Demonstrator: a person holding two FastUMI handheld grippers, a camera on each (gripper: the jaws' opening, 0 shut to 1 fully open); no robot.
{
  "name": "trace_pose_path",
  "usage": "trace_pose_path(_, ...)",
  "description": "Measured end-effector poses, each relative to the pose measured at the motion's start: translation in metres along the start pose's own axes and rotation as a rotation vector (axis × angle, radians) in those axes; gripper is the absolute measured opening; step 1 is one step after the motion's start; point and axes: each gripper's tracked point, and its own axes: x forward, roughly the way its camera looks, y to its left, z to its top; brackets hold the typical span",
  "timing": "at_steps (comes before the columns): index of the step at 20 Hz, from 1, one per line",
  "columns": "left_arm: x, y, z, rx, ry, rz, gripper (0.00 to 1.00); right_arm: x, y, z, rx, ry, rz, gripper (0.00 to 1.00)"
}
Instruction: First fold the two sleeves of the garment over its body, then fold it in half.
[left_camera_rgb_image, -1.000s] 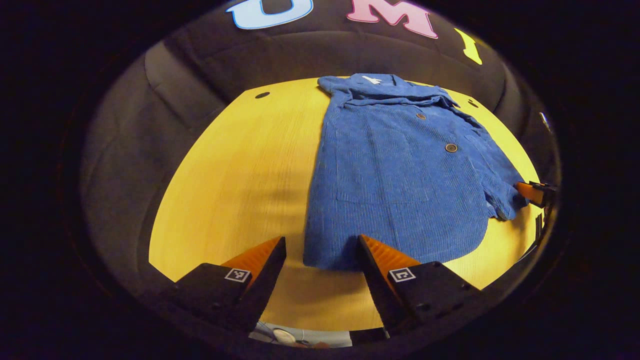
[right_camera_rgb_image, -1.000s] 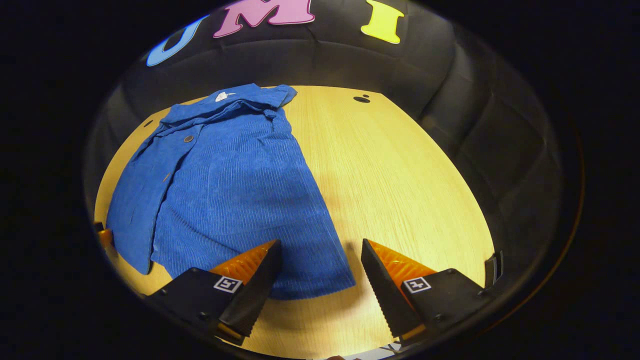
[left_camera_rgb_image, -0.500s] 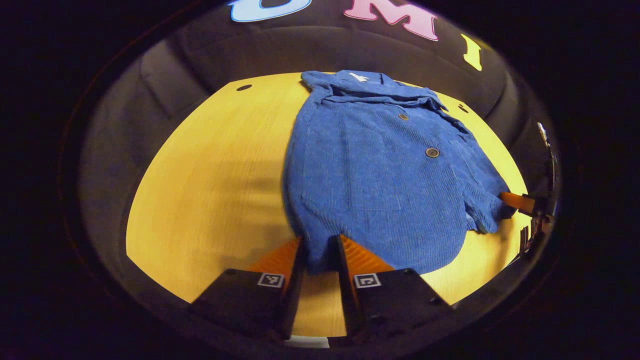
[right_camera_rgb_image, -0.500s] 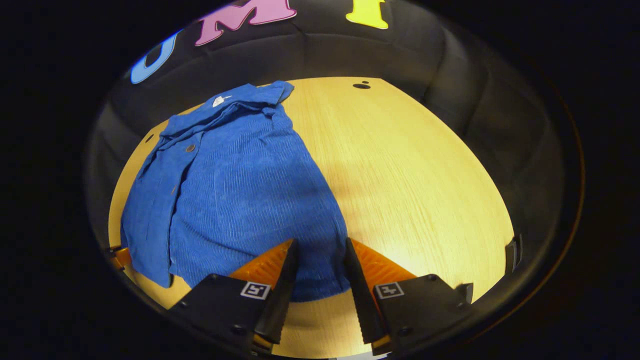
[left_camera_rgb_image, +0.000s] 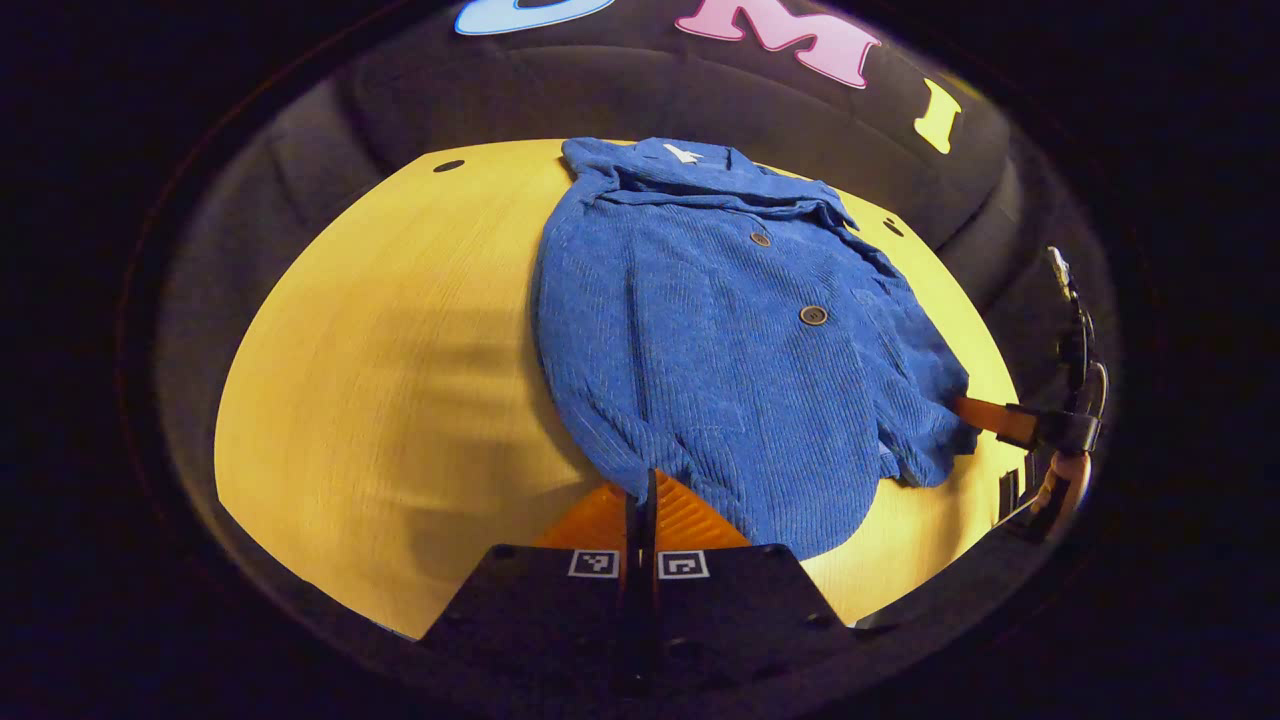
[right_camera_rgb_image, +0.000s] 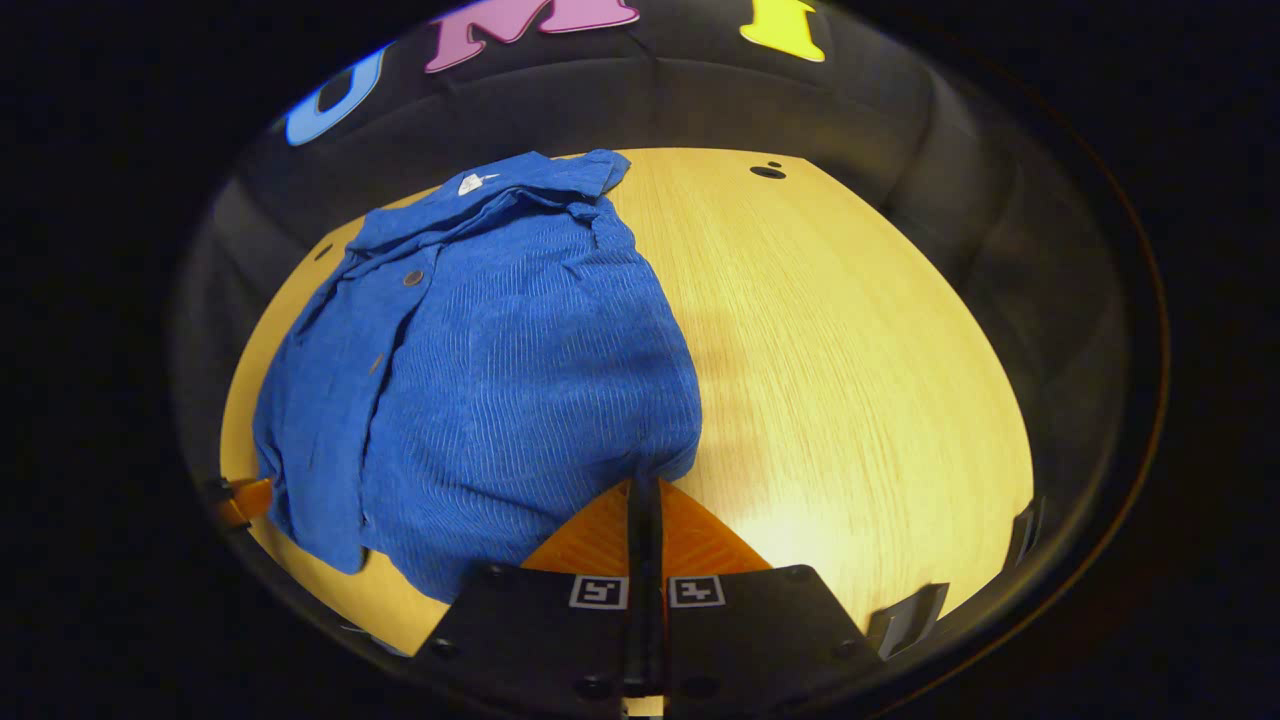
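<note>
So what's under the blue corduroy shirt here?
The light wooden table shows bare beside the blue corduroy shirt. Both sleeves are folded in, and the shirt hides whatever lies beneath it. Each tool pinches a hem corner.

The left gripper (left_camera_rgb_image: 645, 487) is pinching the near hem of the blue garment (left_camera_rgb_image: 720, 330), fingers pressed together. The garment is lying on the yellow table (left_camera_rgb_image: 380, 340). The right gripper (left_camera_rgb_image: 985, 420) is showing at the garment's right edge.

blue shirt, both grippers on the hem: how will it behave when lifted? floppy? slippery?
Likely floppy: the shirt already bunches and humps where the right gripper pinches its hem. Probably not slippery: the ribbed, corduroy-like cloth should hold in the left gripper. The middle between the two pinches will probably sag.
</note>
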Motion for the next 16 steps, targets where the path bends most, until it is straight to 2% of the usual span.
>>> trace_pose_path(3,-0.019,-0.007,0.016,0.018,-0.033,-0.024,0.0,-0.013,0.011,0.017,0.013,-0.038,0.032,0.01)
trace_pose_path(8,-0.039,-0.022,0.062,0.01,-0.087,-0.084,0.0,-0.042,0.045,0.095,-0.034,-0.173,0.101,0.01)
trace_pose_path(12,-0.04,-0.024,0.117,-0.006,-0.152,-0.103,0.0,-0.047,0.068,0.163,-0.031,-0.267,0.155,0.01)
trace_pose_path(16,-0.032,-0.019,0.188,0.024,-0.232,-0.1,0.0,-0.036,0.084,0.225,-0.04,-0.34,0.189,0.01)
